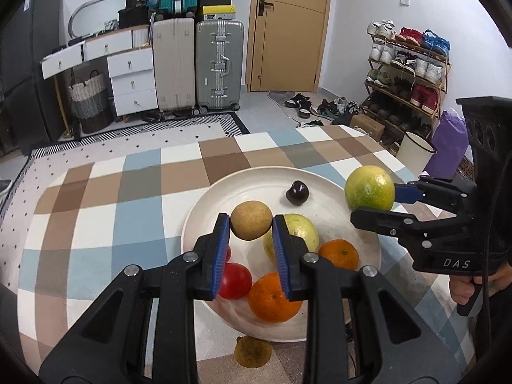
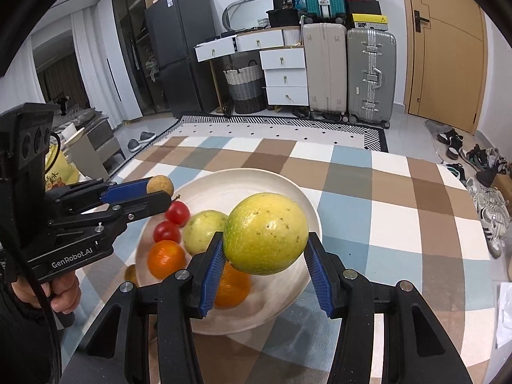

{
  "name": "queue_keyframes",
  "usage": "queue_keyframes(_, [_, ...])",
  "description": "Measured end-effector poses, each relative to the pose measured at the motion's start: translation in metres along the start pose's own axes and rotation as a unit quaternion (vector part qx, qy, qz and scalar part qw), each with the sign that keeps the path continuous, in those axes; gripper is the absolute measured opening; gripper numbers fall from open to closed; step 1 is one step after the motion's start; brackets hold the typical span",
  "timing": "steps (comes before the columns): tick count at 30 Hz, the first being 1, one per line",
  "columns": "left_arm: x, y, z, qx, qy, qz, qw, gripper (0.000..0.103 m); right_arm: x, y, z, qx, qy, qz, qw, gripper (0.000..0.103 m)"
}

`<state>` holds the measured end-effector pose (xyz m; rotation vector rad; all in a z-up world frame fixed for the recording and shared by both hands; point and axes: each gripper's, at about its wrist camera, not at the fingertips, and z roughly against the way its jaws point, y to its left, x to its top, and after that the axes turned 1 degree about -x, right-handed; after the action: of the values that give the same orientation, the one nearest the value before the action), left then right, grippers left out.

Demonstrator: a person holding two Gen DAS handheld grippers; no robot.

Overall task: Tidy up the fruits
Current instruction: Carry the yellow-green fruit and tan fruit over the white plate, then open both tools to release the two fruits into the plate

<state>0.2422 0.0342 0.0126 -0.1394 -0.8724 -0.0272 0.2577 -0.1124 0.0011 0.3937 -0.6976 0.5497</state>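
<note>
Fruit fills the white plate (image 1: 204, 204) at center frame on the checkered tablecloth (image 1: 105, 198): 2 oranges (image 1: 273, 297), a tomato (image 1: 235, 280), a dark plum (image 1: 297, 193). Left gripper (image 1: 251, 225) clamps a small brown fruit (image 1: 252, 224) above the plate; right gripper (image 2: 265, 246) clamps a yellow-green fruit (image 2: 265, 232) at lower center.

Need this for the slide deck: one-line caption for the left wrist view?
Left gripper holds a small brown fruit over the white plate; right gripper holds a green-yellow fruit.
</note>
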Motion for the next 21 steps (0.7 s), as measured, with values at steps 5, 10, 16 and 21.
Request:
queue_keyframes(5, [-0.004,0.002,-0.010,0.005,0.003,-0.003,1.0000,0.024,-0.003,-0.005,-0.010,-0.001,0.007,-0.003,1.000,0.050])
queue_keyframes(10, [-0.009,0.004,-0.020,0.002,0.010,0.000,1.0000,0.024,-0.007,-0.003,-0.020,-0.005,0.013,0.005,1.000,0.050])
queue_keyframes(16, [-0.013,0.004,-0.029,0.008,0.020,0.001,0.9998,0.024,-0.009,-0.003,-0.025,-0.004,0.019,0.005,1.000,0.050])
queue_keyframes(21, [-0.014,0.007,-0.033,0.012,0.023,0.006,0.9997,0.024,-0.010,-0.002,-0.027,-0.005,0.017,0.001,1.000,0.050])
